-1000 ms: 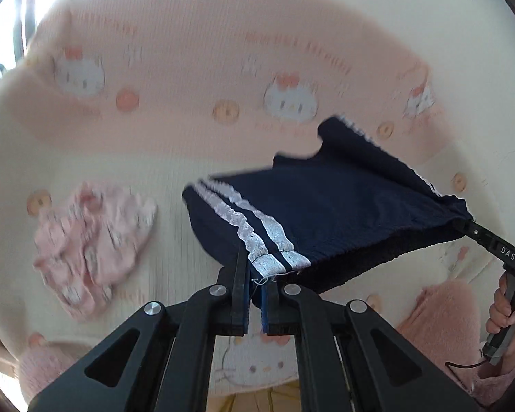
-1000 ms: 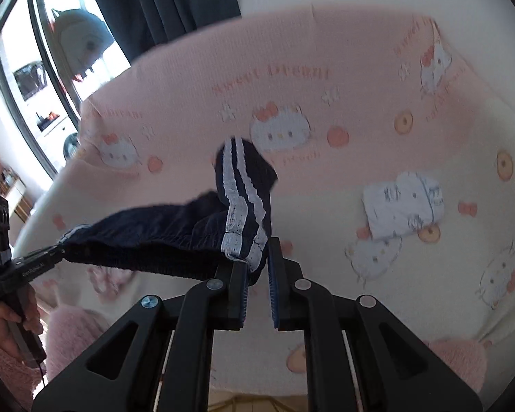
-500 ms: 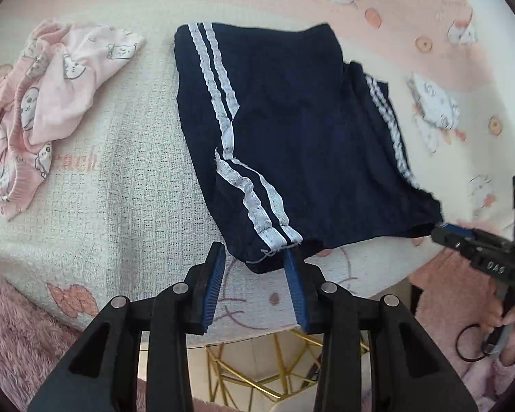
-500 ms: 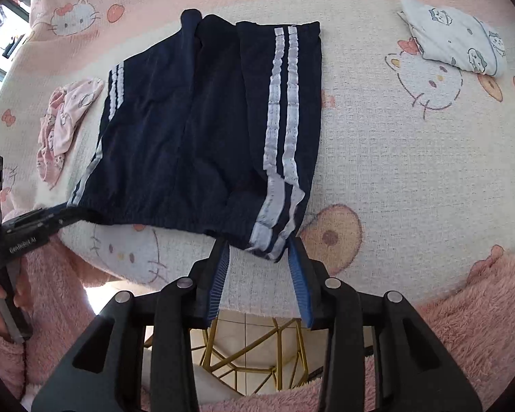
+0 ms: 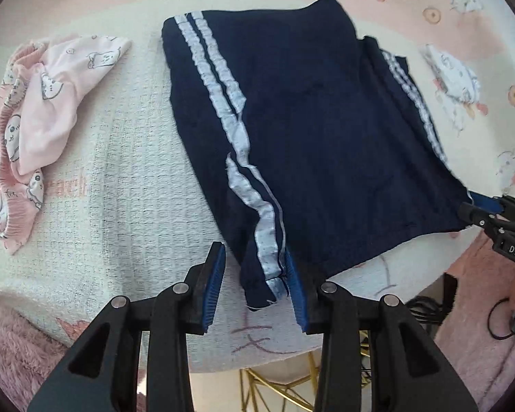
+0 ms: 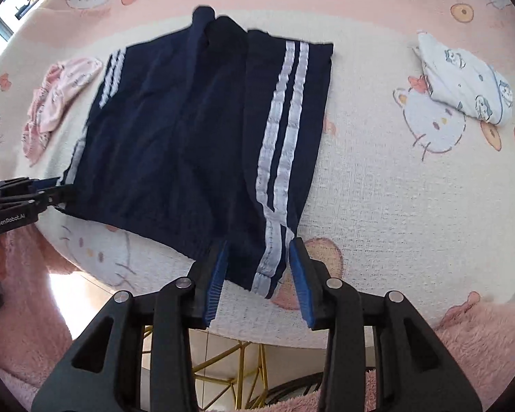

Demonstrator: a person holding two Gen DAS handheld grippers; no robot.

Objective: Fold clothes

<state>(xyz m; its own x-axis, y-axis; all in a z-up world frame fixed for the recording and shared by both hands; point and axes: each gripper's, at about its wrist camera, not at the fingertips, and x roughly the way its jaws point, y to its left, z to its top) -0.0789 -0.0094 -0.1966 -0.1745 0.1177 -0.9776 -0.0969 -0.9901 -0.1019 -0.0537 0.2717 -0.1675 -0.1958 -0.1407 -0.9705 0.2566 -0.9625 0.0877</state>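
Note:
Navy shorts (image 5: 326, 120) with white side stripes lie spread flat on the cat-print blanket (image 5: 120, 171). My left gripper (image 5: 254, 257) points down at one striped corner at the near edge. It is open, and the corner lies loose between its blue pads. In the right wrist view the shorts (image 6: 189, 137) show both striped sides. My right gripper (image 6: 257, 250) is open the same way over the other striped corner. Each gripper also shows in the other's view: the right gripper (image 5: 480, 206) at the shorts' right edge, the left gripper (image 6: 51, 189) at their left edge.
A crumpled pink garment (image 5: 41, 110) lies left of the shorts. A folded white printed garment (image 6: 463, 82) lies to their right. The blanket (image 6: 395, 189) ends just below the grippers, with gold metal legs (image 5: 274, 388) under the edge. Pink fluffy fabric (image 6: 480, 336) borders the near side.
Both grippers held the shorts stretched in the air, jaws shut on the corners. They came down, the shorts now lie flat on the blanket, and both jaws have opened.

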